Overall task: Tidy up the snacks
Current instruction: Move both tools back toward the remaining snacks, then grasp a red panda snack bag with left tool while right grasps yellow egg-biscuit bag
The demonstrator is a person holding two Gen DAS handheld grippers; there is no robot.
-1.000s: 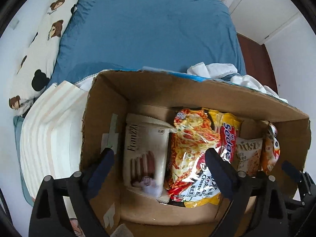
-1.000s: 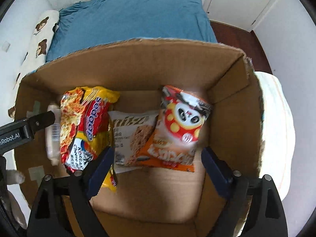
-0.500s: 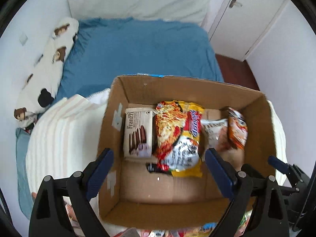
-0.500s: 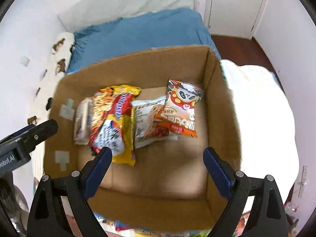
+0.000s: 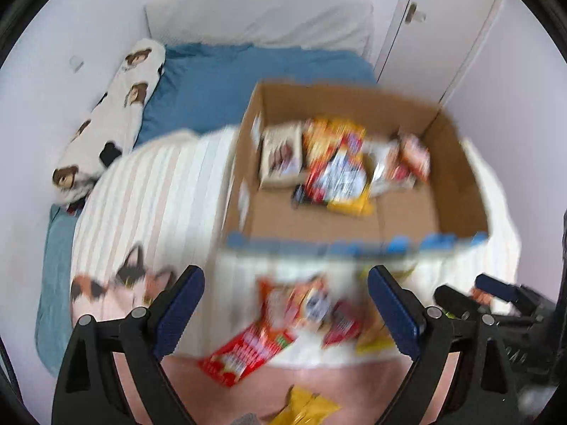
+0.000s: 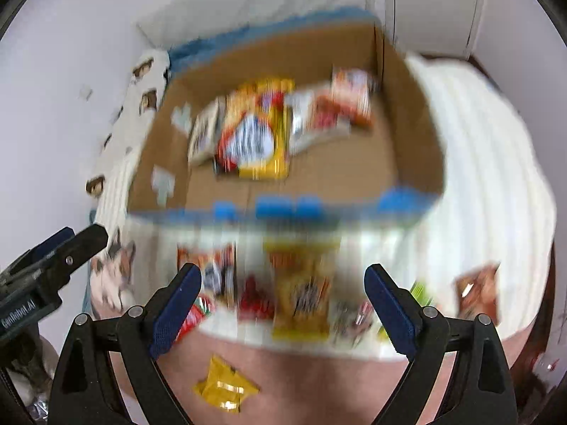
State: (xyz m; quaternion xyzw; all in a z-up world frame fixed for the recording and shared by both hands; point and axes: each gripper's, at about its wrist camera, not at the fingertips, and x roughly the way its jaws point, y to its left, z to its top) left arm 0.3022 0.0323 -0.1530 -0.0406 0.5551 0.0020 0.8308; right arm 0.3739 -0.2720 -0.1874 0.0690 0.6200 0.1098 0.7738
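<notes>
A cardboard box (image 5: 457, 177) (image 6: 418, 134) stands on the bed and holds several snack packs: a white biscuit pack (image 5: 280, 156), a red and yellow noodle pack (image 5: 336, 170) (image 6: 255, 134) and an orange panda pack (image 5: 414, 156) (image 6: 351, 99). Loose snacks lie in front of the box: a red pack (image 5: 248, 350), a yellow pack (image 6: 301, 290), a small yellow packet (image 6: 223, 386) and a brown pack (image 6: 475, 290). My left gripper (image 5: 285, 306) and right gripper (image 6: 283, 304) are both open and empty, held above the loose snacks. Both views are motion-blurred.
The box rests on a striped cream blanket (image 5: 149, 191). A blue duvet (image 5: 248, 74), a bear-print pillow (image 5: 117, 106) and a cat-print cushion (image 5: 117, 287) lie around it. White cupboard doors (image 5: 443, 24) stand at the back right.
Both grippers have pulled back and up out of the box. The whole box and the loose snacks in front of it have come into view. Both stay open.
</notes>
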